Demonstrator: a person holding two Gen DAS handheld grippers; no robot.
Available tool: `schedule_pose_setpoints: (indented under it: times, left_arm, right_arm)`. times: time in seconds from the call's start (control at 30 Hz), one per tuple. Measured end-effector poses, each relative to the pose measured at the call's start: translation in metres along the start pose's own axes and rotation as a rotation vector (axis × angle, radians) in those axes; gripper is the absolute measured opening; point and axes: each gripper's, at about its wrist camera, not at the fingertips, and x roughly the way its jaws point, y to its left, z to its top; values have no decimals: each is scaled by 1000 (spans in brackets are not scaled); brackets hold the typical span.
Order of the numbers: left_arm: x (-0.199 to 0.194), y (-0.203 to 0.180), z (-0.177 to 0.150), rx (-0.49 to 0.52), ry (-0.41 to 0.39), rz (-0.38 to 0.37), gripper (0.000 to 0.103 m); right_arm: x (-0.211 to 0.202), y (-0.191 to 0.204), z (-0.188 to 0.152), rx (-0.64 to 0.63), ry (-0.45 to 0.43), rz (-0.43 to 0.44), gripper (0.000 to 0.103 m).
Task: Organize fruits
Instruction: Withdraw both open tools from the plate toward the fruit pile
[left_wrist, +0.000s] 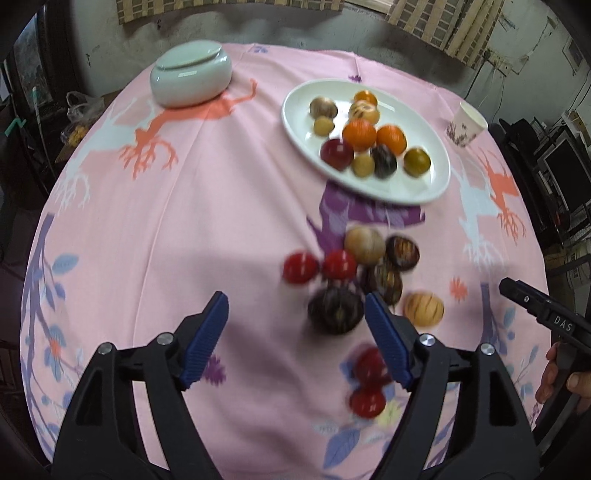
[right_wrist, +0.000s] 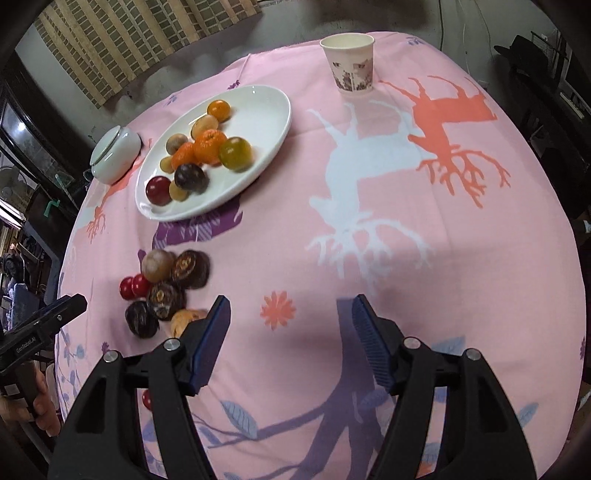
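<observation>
Left wrist view: the left gripper (left_wrist: 295, 332) is seen released, blue ribbed pads spread wide, nothing between them, held above the pink patterned tabletop (left_wrist: 166, 221). A loose cluster of small round fruits (left_wrist: 369, 266) is found just ahead of the fingers: two red ones, a tan one, several dark brown ones and a striped yellowish one, all on the cloth. The large dark brown fruit (left_wrist: 335, 311) is seen just beside the right pad; contact cannot be told because of blur. Two more red round fruits (left_wrist: 367, 384) are partly hidden behind that finger. Farther back, a white oval ceramic plate (left_wrist: 424, 184) is loaded with orange, dark, red and yellowish fruits. A pale green lidded ceramic bowl (left_wrist: 190, 74) is placed far left, a floral paper cup (left_wrist: 466, 124) far right. The right gripper's black body (left_wrist: 546, 314) is seen at the right edge.

Right wrist view: the right gripper (right_wrist: 291, 336) is likewise released and empty, held over bare cloth. The fruit cluster (right_wrist: 166, 288) is seen to its left, the striped fruit touching or just behind the left finger. The plate (right_wrist: 266, 122), bowl (right_wrist: 114, 155) and cup (right_wrist: 349, 62) are seen beyond. The left gripper's body (right_wrist: 40, 328) is seen at the left edge.
</observation>
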Motion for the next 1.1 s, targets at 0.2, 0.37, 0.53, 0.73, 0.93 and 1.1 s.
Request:
schedule_pose_setpoints:
  times: [0.2,0.37,0.53,0.73,0.93,1.1]
  left_arm:
    - [-5,1,-37,-6,46,-9,78]
    - [-12,-9,-47,19,46,-17,78]
    - [-12,-21,-58,54,61,-27,79]
    - [-6,-31,-68,78,84,-44,79]
    - [5,-43,-76,106,110,-62,77]
    - [17,-50,-82,121,142,-76,66]
  right_arm:
    - [-10,-2,-31,22,26,18,69]
    - [-21,4,-38,10,9,31,69]
    - [-26,9,-48,1,14,39,69]
    - [-24,7,-60,0,43,32,69]
    - [-24,7,-66,-1,56,33,69]
    - [-23,8,-70,-5,67,31,69]
